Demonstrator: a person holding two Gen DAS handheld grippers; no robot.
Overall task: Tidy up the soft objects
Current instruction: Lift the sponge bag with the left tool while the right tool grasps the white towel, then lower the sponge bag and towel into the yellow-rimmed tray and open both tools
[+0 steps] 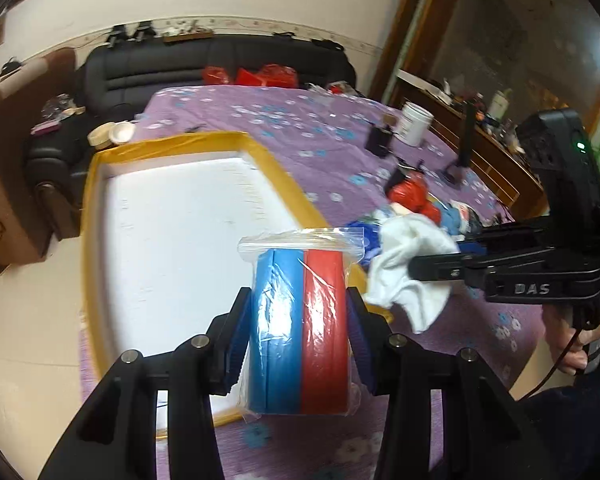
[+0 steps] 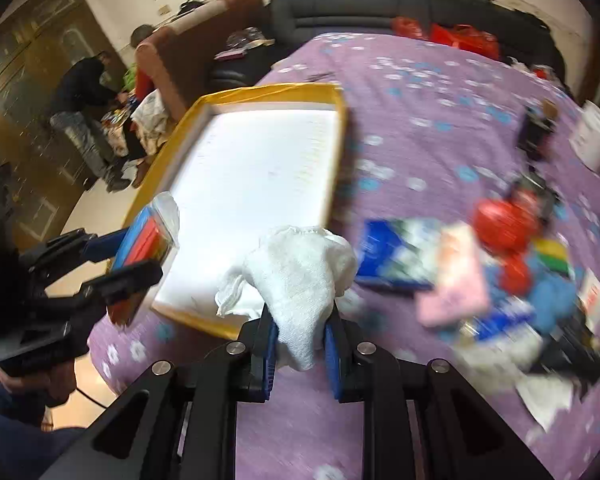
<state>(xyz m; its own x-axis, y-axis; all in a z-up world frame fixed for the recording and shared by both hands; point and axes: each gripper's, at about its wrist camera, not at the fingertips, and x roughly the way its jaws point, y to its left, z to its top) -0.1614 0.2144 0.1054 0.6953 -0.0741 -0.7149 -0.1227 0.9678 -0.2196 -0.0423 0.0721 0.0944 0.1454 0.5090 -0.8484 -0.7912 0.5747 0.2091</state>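
Two grippers carry loads toward the yellow-rimmed tray (image 1: 276,168): left gripper (image 1: 298,312) clenches a bagged blue-red pad (image 1: 300,320), right gripper (image 2: 302,340) clenches a white towel (image 2: 300,280), whose loose corner could snag the rim.

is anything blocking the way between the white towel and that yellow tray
Nothing visible does. The white towel, pinched in the right gripper, hangs just short of the yellow tray, whose white floor looks bare. The left gripper holds its bagged sponges off to the side.
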